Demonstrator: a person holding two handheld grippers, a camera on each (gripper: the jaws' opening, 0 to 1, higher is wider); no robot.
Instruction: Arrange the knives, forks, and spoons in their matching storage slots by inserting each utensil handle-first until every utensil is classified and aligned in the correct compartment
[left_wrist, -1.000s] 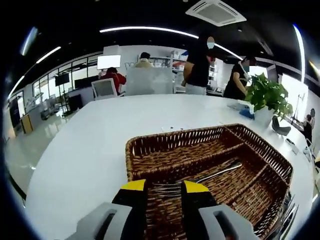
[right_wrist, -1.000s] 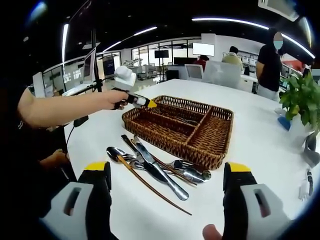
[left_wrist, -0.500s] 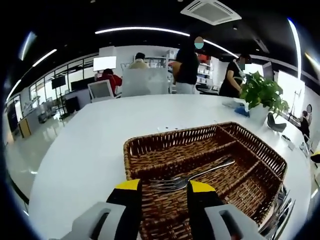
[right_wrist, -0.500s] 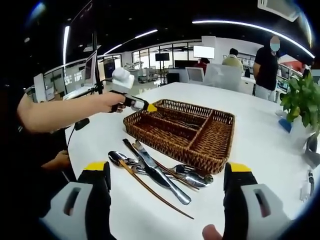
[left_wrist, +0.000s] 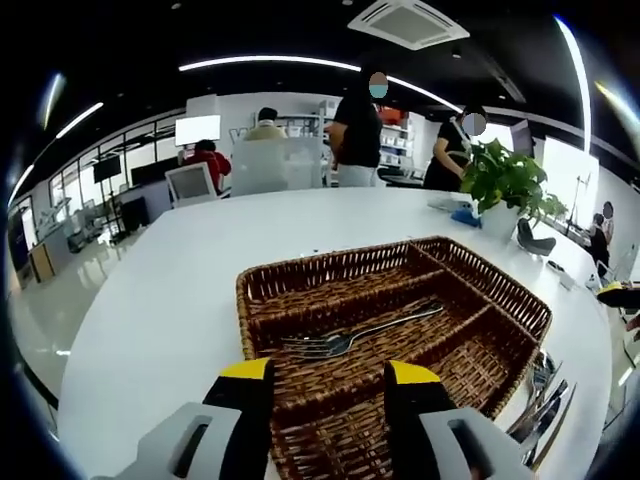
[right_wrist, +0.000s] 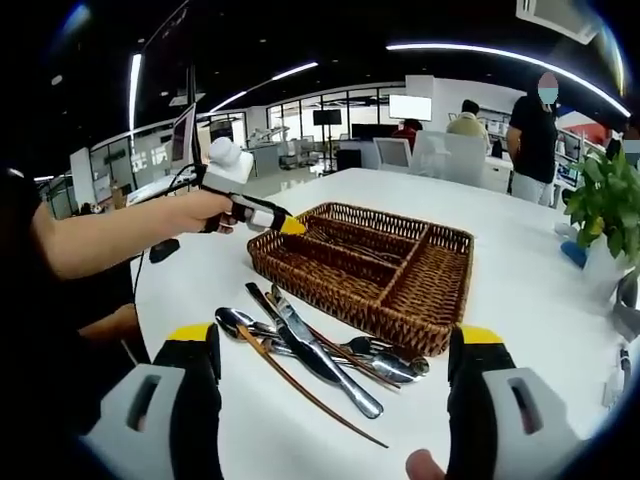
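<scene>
Progress: one fork (left_wrist: 345, 338) is lying in the middle long slot of the wicker tray (left_wrist: 262, 283), tines towards the left tongs (left_wrist: 328, 372); in my judgement the job is barely begun, since that is the only piece I am making out inside.

Still to do: a heap of cutlery (right_wrist: 320, 345) is lying loose on the white bench (right_wrist: 520, 290), just outside the tray's near wall; I am picking out a spoon (right_wrist: 232, 320), a knife (right_wrist: 325, 358) and a long thin brown stick among them, and every piece is waiting for a slot.

Left tongs: they are standing parted with nothing between the yellow tips. The fork is lying just past them at 12 o'clock in the left gripper view, apart from both jaws. In the right gripper view a person's hand (right_wrist: 195, 212) is holding these tongs at the tray's far-left corner, around 10 o'clock.

Right tongs (right_wrist: 338, 345): they are gaping very wide, jaws at 7 and 5 o'clock of their own view, gripping nothing. The loose heap is sitting between the two jaws and a little beyond, at about 12 o'clock from the tips, with the tray behind it.

Fork alignment: it is lying slantwise along its slot, not pressed against either divider, as far as I am seeing.

Other slots: the remaining compartments are looking bare wicker, though the fisheye is hiding the deep corners.

Next, I am guessing: the right tongs are best placed to be closing on something from the heap.
</scene>
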